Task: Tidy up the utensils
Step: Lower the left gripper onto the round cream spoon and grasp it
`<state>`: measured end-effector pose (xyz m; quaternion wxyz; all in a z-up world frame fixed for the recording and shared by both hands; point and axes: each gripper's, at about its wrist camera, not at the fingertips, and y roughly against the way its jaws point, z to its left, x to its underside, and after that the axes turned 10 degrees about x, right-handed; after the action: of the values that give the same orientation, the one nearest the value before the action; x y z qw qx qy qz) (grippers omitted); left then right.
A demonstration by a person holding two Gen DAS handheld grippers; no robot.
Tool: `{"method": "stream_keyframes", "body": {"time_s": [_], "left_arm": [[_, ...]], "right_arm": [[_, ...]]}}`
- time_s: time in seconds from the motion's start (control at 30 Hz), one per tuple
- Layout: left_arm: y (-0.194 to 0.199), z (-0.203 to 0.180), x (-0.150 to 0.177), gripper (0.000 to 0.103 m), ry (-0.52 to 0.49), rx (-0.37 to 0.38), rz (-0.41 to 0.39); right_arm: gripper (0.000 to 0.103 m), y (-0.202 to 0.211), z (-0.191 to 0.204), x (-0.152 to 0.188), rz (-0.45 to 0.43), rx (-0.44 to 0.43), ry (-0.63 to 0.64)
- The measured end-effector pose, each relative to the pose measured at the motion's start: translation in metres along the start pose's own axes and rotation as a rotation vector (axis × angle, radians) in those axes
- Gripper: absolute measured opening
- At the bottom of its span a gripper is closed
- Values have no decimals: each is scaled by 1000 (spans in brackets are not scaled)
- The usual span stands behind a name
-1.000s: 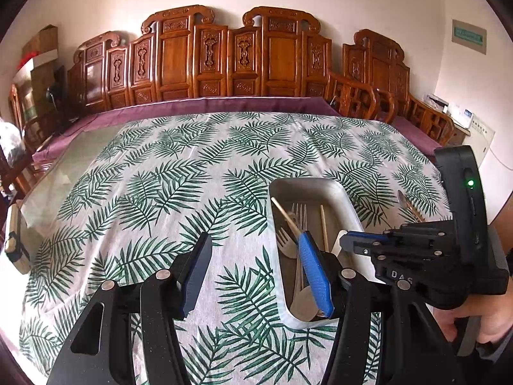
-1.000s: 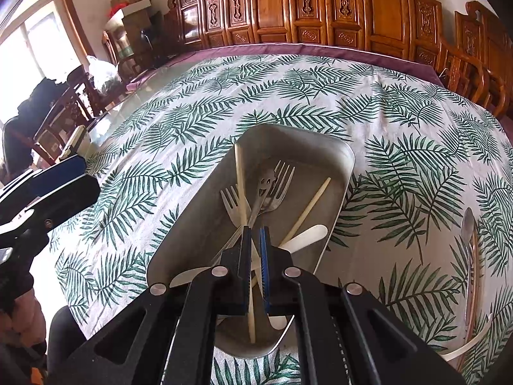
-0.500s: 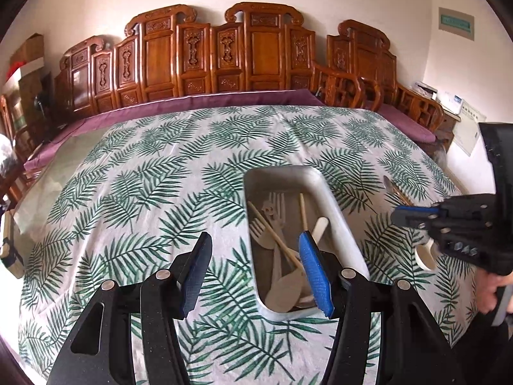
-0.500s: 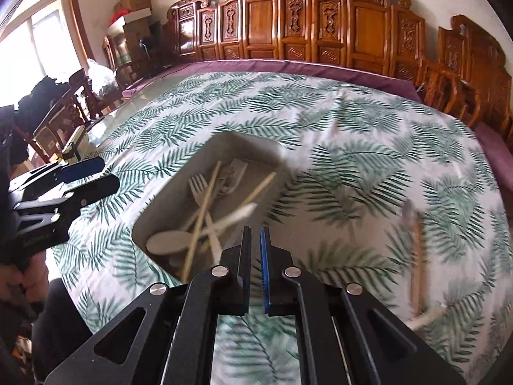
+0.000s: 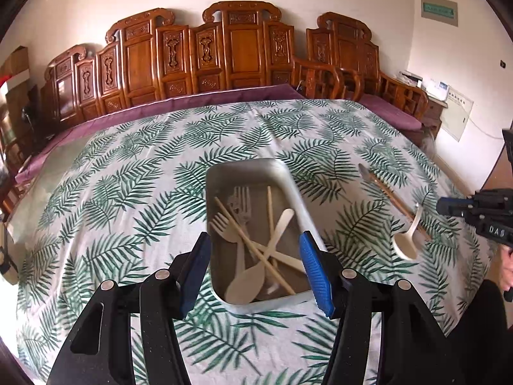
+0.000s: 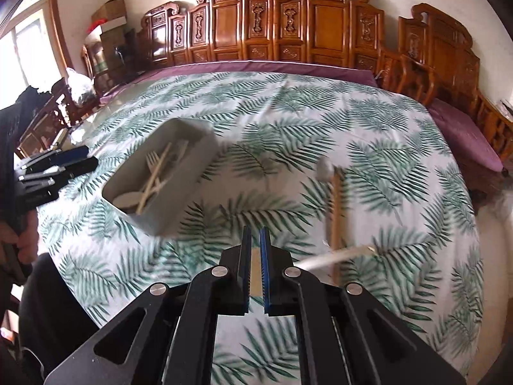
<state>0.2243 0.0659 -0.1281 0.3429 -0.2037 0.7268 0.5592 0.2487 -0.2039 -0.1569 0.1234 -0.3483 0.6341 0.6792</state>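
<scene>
Left tongs (image 5: pixel 255 268): spread, nothing between the pads, held above the near end of the metal tray (image 5: pixel 290 176), with one blue pad on either side of it in the left wrist view; no contact with the tray can be confirmed.

Right tongs (image 6: pixel 254 268): pressed together, with only a narrow slit between the blue pads, and nothing pinched. They hang over the leaf-print tablecloth (image 6: pixel 288 122), clear of the tray and to its right in the right wrist view.

Tray contents, left wrist view: a pale wooden fork (image 5: pixel 224 229), a metal fork (image 5: pixel 242 202), two chopsticks (image 5: pixel 253 245) lying across one another, a pale wooden spoon (image 5: pixel 247 284) at the near end and a flat pale knife-like piece (image 5: pixel 280 229). All lie loosely crossed inside the tray.

Outside the tray, on the surface to its right: a white spoon (image 5: pixel 407 240) and a wood-handled utensil (image 5: pixel 389 192) with a metal head, the spoon's handle crossing the wooden one. In the right wrist view the pair is blurred; it lies just ahead and right of the right tongs.

A row of carved wooden chairs (image 5: pixel 237 51) stands against the far wall
</scene>
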Motion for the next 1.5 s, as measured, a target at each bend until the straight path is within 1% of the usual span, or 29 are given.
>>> {"method": "stream_keyframes", "body": {"time_s": [0.1, 0.13, 0.2, 0.37, 0.4, 0.43, 0.5, 0.6, 0.83, 0.97, 1.17, 1.4, 1.43, 1.5], "left_arm": [[-3, -9, -3, 55, 7, 12, 2], [-6, -15, -4, 61, 1, 14, 4], [-10, -28, -8, 65, -15, 23, 4], [-23, -58, -14, 65, -41, 55, 20], [-26, -64, -15, 65, -48, 60, 24], [-31, -73, -17, 65, -58, 69, 31], [-39, -87, -18, 66, -75, 81, 44], [-52, -104, -19, 66, -99, 96, 64], [-93, -144, -21, 66, -145, 148, 137], [-113, -159, -20, 66, -163, 168, 170], [-144, -174, -18, 66, -165, 196, 235], [-168, -186, -15, 57, -174, 226, 292], [-170, -188, -14, 53, -176, 230, 299], [-175, -191, -14, 50, -178, 242, 311]], "right_arm": [[7, 3, -17, 9, 4, 20, 1], [7, 4, -24, 12, 3, 30, -4], [7, 3, -38, 16, 6, 40, -19], [7, -4, -64, 25, 15, 50, -51], [8, -5, -68, 26, 17, 48, -62], [13, -8, -73, 28, 19, 45, -71], [18, -11, -78, 30, 26, 47, -73], [18, -14, -85, 30, 28, 53, -76], [18, -13, -98, 29, 26, 67, -97], [18, -17, -102, 31, 37, 67, -103], [18, -26, -109, 34, 61, 66, -116], [18, -32, -114, 37, 78, 56, -135], [18, -33, -115, 37, 79, 55, -137], [18, -34, -116, 37, 81, 53, -140]]}}
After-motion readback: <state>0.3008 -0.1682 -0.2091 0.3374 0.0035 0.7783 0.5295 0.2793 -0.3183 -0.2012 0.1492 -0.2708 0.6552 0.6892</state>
